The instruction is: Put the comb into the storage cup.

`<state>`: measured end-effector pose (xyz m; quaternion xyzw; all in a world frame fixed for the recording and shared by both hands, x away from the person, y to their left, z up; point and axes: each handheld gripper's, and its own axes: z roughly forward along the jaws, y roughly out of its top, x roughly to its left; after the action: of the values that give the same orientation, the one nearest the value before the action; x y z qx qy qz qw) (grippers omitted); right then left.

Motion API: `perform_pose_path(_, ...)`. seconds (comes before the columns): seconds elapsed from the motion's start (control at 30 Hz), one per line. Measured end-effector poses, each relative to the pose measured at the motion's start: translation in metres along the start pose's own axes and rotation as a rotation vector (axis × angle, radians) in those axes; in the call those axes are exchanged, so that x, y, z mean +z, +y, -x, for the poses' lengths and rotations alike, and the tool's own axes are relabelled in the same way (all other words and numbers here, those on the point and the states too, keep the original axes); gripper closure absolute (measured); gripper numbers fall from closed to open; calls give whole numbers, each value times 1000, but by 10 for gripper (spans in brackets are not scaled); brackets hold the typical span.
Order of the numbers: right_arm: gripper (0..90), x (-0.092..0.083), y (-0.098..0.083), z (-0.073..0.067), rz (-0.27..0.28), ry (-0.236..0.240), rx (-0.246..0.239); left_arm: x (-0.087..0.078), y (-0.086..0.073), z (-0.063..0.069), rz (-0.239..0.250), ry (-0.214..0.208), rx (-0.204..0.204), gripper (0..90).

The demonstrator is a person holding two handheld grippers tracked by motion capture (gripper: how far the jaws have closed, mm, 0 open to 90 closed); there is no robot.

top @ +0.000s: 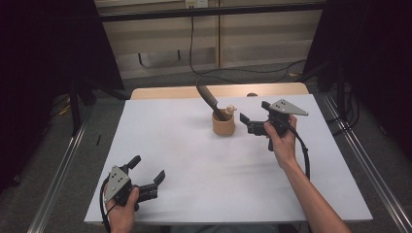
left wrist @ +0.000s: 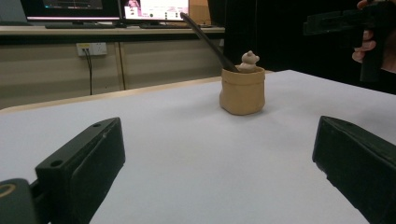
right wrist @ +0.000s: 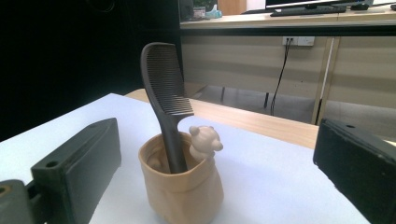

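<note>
A tan pouch-shaped cup (top: 223,125) stands upright on the white tabletop, right of centre toward the far side. A dark comb (top: 210,99) stands in it, handle down and leaning to the left, with its teeth up (right wrist: 166,84). A small tan bear figure (right wrist: 204,142) sits at the cup's rim. My right gripper (top: 253,111) hovers just right of the cup, open, its jaws pointing at the cup (right wrist: 182,191) and apart from it. My left gripper (top: 148,168) rests near the front left corner, open and holding nothing, with the cup (left wrist: 243,91) far ahead.
The white table (top: 194,165) has a bare wooden strip (top: 165,92) along its far edge. Metal rails (top: 63,165) run along both sides on the floor. Cables (top: 243,73) lie behind the table. A desk with monitors (left wrist: 154,9) stands beyond.
</note>
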<state>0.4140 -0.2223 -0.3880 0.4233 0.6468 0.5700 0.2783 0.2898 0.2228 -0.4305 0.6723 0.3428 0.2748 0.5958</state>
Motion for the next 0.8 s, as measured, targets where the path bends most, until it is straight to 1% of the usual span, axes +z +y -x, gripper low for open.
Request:
perform_pose_path(0.07,11,-2,-1,-1,-18,-19,-5,-1,1,0,1,-4,4,23)
perform_pose_path(0.1,11,-4,-2,-1,-24,-28,-2,-1,1,1,8,-2,-1,23)
perform_pose_path(0.17,11,-6,-3,-2,-19,-28,-8,-2,2,0,10,1,0,23)
perform_pose_path(0.23,10,-9,-5,-3,-17,-36,-9,-1,1,0,12,5,-8,23)
perform_pose_path(0.27,10,-10,-6,-4,-14,-38,-8,-2,1,-1,5,10,-4,23)
perform_pose_path(0.33,9,-13,-8,-4,-14,-45,-6,-1,0,-2,8,15,-14,23)
perform_pose_path(0.37,9,-14,-8,-4,-12,-47,-9,0,0,-3,1,13,-17,23)
perform_pose_path(0.43,0,-16,-9,-3,-6,-64,-3,0,-1,-5,-1,11,-27,23)
perform_pose_path(0.47,0,-17,-10,-2,-3,-68,6,0,-1,-5,-5,19,-7,23)
perform_pose_path(0.5,0,-19,-12,-2,-1,-71,5,0,0,-4,-3,22,1,23)
perform_pose_path(0.53,0,-20,-13,-2,-3,-75,2,-1,0,-3,-3,16,-3,23)
perform_pose_path(0.6,0,-23,-17,-1,0,-88,4,-2,1,-2,0,15,12,23)
perform_pose_path(0.63,0,-25,-19,0,0,-90,3,-2,1,0,6,30,48,23)
perform_pose_path(0.67,0,-27,-20,0,1,-96,3,-3,2,0,3,19,80,23)
perform_pose_path(0.7,0,-30,-22,0,1,-99,-1,-2,2,1,9,16,58,23)
perform_pose_path(0.73,0,-31,-23,-1,0,-101,-7,-2,1,2,11,-2,28,23)
perform_pose_path(0.77,2,-33,-24,-1,-1,-104,-17,-1,1,2,8,-3,20,23)
perform_pose_path(0.8,2,-34,-24,-2,3,-109,-18,-1,0,1,0,-2,22,23)
